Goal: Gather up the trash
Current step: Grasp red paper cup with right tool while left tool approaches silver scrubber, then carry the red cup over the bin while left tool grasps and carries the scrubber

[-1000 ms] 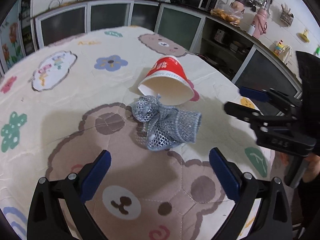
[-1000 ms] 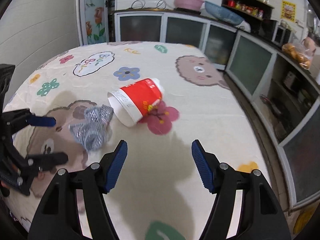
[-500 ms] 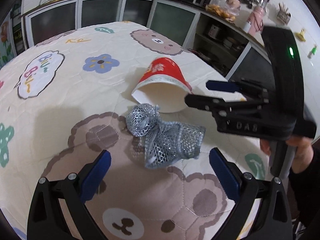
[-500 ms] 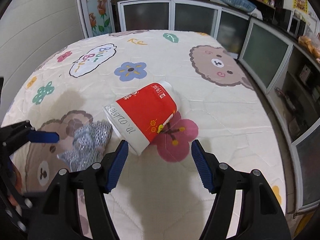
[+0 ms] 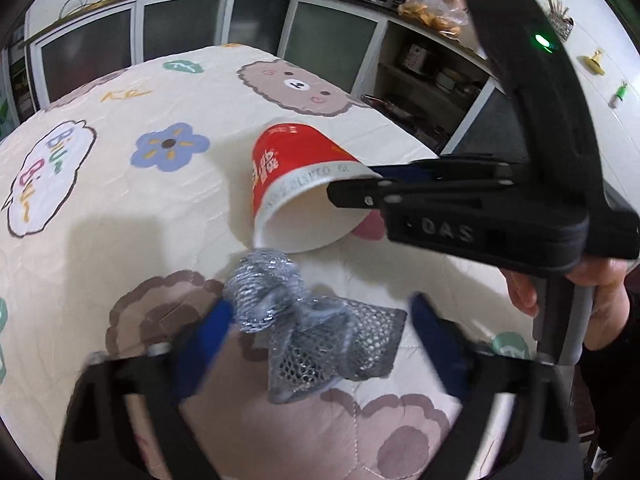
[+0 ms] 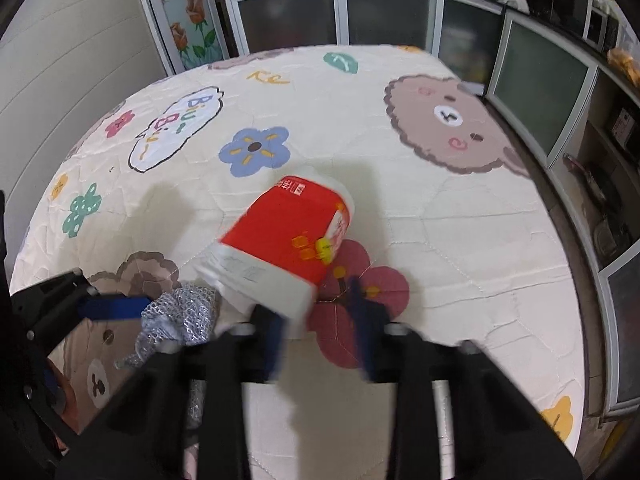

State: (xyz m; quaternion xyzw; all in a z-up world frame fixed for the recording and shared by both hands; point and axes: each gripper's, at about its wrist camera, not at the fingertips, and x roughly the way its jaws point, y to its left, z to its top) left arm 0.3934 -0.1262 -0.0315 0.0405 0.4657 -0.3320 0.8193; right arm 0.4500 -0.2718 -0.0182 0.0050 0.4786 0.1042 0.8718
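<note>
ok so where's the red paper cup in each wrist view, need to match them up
Left wrist view: red paper cup lies on its side just above centre, open mouth toward the camera, right gripper at its rim.
Right wrist view: cup at centre, white rim toward lower left, just above the gripper's blurred fingers.
Shared landmark: silver mesh wad, beside the cup's mouth in both.
</note>
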